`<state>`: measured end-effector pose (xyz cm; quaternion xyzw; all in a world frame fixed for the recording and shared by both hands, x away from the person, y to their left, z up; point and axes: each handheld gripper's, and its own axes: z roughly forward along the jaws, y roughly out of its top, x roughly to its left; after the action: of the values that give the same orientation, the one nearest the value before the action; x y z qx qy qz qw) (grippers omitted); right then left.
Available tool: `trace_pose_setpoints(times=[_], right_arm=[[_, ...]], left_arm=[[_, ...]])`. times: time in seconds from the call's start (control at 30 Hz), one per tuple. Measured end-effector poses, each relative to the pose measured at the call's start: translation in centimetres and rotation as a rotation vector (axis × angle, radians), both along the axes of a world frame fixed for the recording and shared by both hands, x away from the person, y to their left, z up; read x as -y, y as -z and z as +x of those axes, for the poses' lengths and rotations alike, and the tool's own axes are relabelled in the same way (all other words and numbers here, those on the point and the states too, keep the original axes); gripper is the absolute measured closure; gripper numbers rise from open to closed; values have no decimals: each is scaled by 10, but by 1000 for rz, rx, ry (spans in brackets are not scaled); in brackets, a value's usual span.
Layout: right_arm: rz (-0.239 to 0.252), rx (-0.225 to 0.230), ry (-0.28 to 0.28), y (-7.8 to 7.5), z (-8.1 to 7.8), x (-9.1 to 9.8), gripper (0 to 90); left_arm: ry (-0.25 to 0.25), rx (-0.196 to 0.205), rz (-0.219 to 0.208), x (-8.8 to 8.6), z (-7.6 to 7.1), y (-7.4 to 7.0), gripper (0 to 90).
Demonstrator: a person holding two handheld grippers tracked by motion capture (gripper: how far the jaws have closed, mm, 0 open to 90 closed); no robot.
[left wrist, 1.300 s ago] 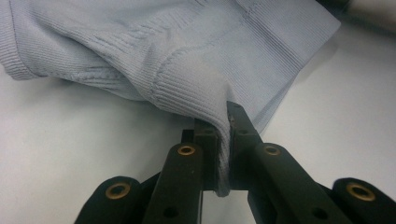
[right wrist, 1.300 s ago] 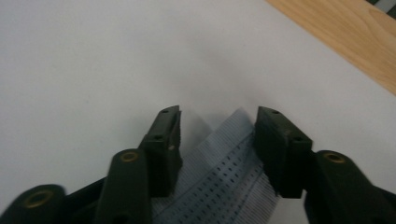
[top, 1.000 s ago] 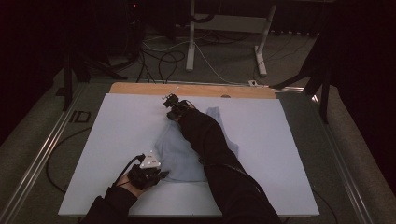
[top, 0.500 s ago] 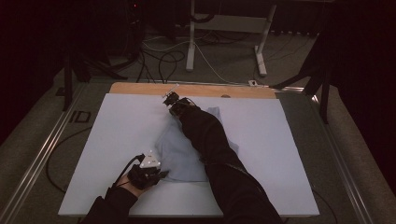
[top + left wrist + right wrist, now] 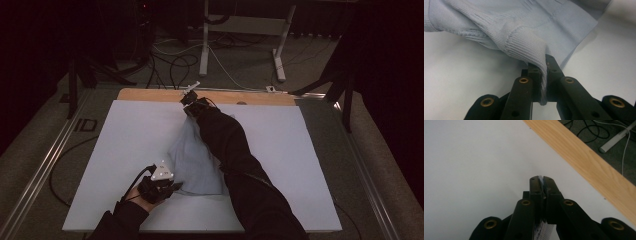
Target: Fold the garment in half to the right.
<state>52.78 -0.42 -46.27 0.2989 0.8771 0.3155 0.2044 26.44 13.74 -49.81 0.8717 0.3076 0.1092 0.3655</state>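
Lying on the white table cover [image 5: 125, 150], a pale blue knit garment [image 5: 192, 160] runs lengthwise from the near edge toward the far wooden strip [image 5: 150, 95], long axis roughly along the table's depth, tilted slightly right as it goes away. Near end broad, far end narrowing to a point at the right gripper [image 5: 190, 98].

Left gripper [image 5: 167, 186]: at the garment's near-left corner. In the left gripper view, jaws pressed together on a ribbed hem or cuff [image 5: 534, 53] of the knit; the fabric folds down between the pads and a sliver pokes out below them. The rest of the garment [image 5: 524, 17] spreads away above, rumpled, with a straight edge falling to the table at the right.

Right gripper: at the far end, near the wooden strip. In the right gripper view [image 5: 541, 182], jaws closed tight with a thin pale edge of cloth showing in the seam between them and a ribbed bit below. Jaws have just been closing; cloth is between them.

Hard to make out: the person's dark right sleeve [image 5: 235, 160] lies across the garment's right half and hides that side. High view is dim; garment type (sleeves, neck) cannot be told. The right gripper view cuts off everything of the garment behind the jaws.
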Motion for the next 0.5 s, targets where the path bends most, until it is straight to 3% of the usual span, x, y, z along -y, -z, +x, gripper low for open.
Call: trace_pose_setpoints(times=[0.5], right_arm=[[43, 29, 16, -24, -5, 23, 876]], left_arm=[[37, 33, 6, 15, 2, -20, 873]])
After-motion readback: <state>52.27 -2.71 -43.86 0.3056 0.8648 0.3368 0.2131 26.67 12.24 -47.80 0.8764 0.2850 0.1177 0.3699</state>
